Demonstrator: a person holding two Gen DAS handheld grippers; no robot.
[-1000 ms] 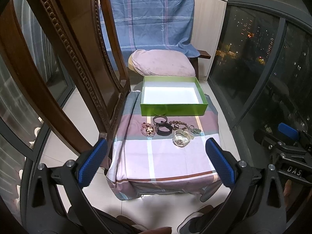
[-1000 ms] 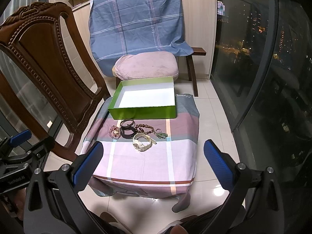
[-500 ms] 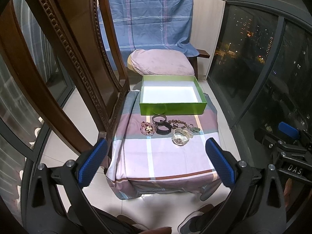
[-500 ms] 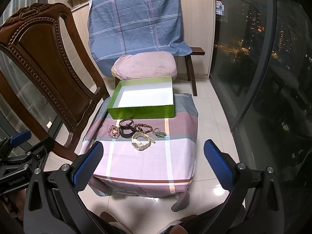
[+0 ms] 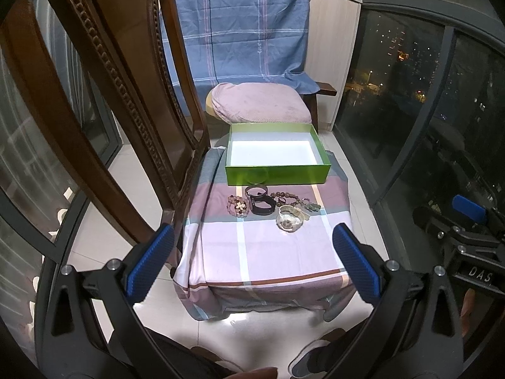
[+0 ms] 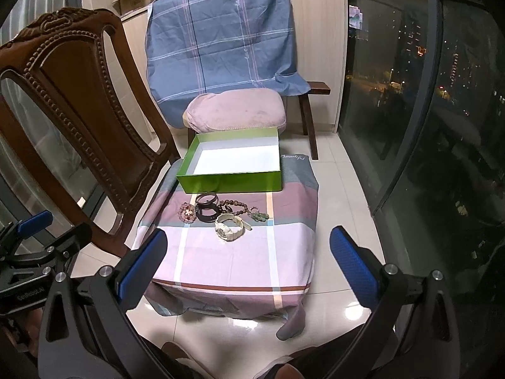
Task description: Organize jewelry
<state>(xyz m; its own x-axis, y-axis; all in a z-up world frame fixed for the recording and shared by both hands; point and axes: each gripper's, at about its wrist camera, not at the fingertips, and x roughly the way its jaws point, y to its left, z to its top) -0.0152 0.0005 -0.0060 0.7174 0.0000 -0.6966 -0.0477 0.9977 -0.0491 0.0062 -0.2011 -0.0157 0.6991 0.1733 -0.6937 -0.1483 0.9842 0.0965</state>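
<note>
Green, shallow cardboard box [image 6: 232,165] sits empty just behind the clustered bracelets and cream watch [image 6: 229,229], so your wide-spread, empty fingers [image 6: 142,263] can drop pieces straight in.

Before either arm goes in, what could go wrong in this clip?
The brown bead strand, black band and pale watch lie touching, so one grab may drag a neighbour. The loose checked cloth could bunch under the tongs. The carved chair crowds the left gripper.
</note>
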